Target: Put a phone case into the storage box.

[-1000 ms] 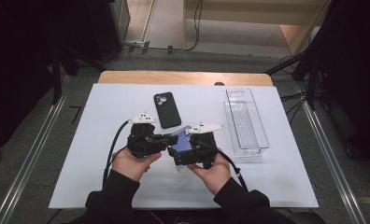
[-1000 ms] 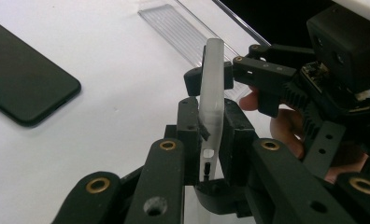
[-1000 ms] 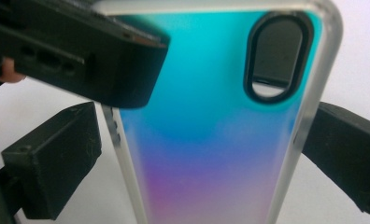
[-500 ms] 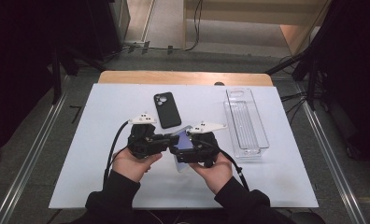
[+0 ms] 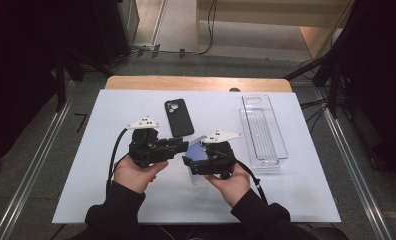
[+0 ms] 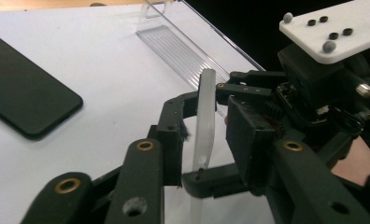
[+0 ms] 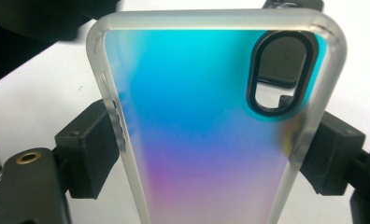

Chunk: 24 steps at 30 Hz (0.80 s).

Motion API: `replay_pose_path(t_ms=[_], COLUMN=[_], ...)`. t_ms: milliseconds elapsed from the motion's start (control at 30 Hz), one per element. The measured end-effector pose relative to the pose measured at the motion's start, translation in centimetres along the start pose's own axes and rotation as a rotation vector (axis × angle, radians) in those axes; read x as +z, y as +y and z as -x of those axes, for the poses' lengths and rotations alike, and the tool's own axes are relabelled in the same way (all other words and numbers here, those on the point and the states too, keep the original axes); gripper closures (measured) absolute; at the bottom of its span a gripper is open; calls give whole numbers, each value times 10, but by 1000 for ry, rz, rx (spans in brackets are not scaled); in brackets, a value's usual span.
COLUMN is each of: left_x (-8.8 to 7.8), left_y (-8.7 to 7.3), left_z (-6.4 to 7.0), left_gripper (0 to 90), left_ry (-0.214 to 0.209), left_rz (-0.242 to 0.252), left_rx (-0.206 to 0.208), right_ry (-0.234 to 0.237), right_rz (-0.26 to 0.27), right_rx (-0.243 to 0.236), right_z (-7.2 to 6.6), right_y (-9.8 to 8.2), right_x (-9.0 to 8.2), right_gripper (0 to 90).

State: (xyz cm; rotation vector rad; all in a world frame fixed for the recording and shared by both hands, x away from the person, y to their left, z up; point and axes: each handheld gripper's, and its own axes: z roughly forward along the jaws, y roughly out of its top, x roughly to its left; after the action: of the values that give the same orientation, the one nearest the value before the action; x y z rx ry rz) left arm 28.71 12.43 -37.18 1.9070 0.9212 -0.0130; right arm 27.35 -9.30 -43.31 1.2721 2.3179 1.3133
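Frosted, iridescent phone case [image 7: 206, 126], smooth, round-cornered, apparently clamped in right tool [image 7: 211, 154].

A phone case [image 7: 206, 126] with a frosted rim and a blue-to-pink shimmer is seen upright across the right gripper view. It is clamped across its width by the right gripper [image 7: 211, 158], one black pad [image 7: 87, 149] pressed to the case's left edge, the other to its right edge. A black-rimmed oval camera cutout [image 7: 279, 74] is set near the case's upper right corner. A white table [image 7: 43, 88] lies behind the case.
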Motion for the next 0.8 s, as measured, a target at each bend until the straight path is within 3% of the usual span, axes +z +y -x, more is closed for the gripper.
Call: replay_pose_path(t_ms=[133, 267, 400, 433, 600, 800], left_x=[-3, -2, 1, 2, 8, 13], left_y=[1, -1, -5, -6, -15, -28], left_z=[-6, -10, -13, -14, -20, -30], left_gripper=[540, 427, 389, 345, 341, 306], left_ry=[-20, -24, -25, -32, -76, -53], left_rz=[-12, -31, -42, -43, -69, -111], left_rx=[-20, -2, 53, 69, 132, 187], right_ry=[-21, -35, -51, -52, -60, -59], right_rz=[12, 14, 16, 17, 23, 30], right_rx=[16, 28, 38, 40, 41, 44], right_z=[10, 16, 24, 27, 33, 36], right_y=[1, 2, 3, 3, 5, 6], right_x=[-4, -6, -9, -10, -15, -19], right_gripper=[153, 153, 153, 153, 153, 153])
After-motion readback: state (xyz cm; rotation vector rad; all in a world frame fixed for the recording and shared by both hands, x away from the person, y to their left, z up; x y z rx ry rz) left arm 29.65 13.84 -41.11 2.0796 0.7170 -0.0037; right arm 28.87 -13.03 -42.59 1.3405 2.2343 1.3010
